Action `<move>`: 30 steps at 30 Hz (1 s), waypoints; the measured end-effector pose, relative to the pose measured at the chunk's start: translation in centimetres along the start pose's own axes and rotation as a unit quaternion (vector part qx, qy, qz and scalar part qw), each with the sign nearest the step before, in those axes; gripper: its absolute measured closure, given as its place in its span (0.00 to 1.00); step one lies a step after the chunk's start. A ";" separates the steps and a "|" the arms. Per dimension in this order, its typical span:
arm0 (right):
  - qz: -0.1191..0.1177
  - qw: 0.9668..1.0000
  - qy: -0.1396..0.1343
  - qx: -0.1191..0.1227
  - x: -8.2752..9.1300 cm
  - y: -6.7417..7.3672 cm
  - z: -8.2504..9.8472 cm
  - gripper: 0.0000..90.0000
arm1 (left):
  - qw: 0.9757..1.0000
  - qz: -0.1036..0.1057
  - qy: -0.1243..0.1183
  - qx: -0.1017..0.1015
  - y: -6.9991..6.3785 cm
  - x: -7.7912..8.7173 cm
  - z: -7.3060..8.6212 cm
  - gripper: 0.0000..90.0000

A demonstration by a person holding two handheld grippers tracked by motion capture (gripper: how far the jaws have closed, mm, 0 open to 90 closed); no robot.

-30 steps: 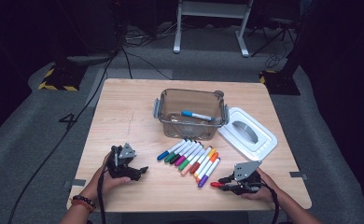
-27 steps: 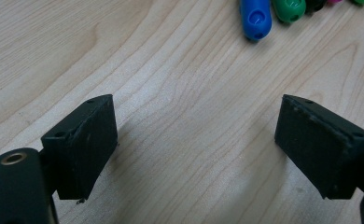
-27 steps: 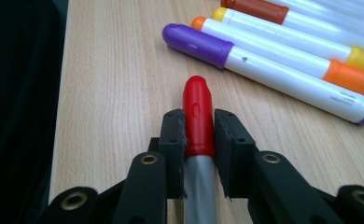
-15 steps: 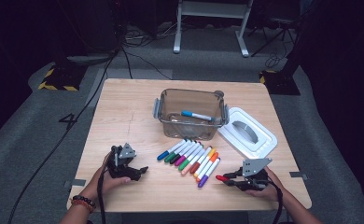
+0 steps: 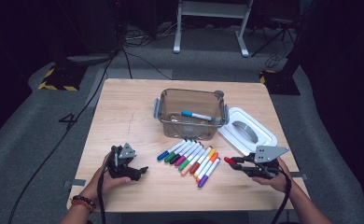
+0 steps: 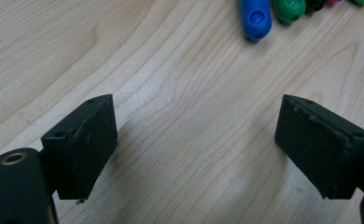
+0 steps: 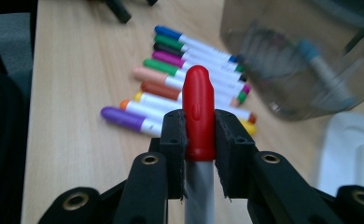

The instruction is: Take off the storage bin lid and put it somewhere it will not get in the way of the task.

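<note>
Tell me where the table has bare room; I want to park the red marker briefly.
Bare wood lies left of the clear bin, behind the left tongs, and along the near edge between both hands. The middle is crowded: the marker row sits against the bin, with the white lid beside it. The right tongs grip the red marker.

Bare table [image 5: 124,116] lay open left of the clear plastic bin [image 5: 190,113]. The row of markers [image 5: 189,157] blocked the front middle, touching the bin's near wall; the white lid [image 5: 247,131] crowded its right side.
</note>
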State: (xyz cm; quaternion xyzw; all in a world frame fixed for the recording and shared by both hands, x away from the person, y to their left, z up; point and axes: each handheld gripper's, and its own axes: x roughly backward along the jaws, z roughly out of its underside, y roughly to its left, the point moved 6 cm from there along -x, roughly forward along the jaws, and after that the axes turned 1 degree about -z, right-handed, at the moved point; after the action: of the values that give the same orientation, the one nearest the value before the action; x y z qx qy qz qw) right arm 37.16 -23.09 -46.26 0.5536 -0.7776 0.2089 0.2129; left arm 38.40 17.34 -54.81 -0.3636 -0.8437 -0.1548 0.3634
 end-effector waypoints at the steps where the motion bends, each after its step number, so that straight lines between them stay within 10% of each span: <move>1: 0.005 1.000 -0.004 0.002 0.2 -0.3 -0.6 0.84 | 1.000 0.000 0.000 0.000 0.0 0.0 0.0 0.15; 30: 0.062 0.997 -0.032 0.042 -2.5 -8.9 -15.6 0.84 | 1.000 0.000 0.000 0.000 0.0 0.0 0.0 0.15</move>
State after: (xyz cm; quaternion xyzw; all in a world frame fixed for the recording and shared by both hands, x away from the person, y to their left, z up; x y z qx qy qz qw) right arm 47.91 -15.07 -34.02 0.5192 -0.8072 0.2361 0.1517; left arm 38.40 17.34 -54.81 -0.3638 -0.8436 -0.1550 0.3634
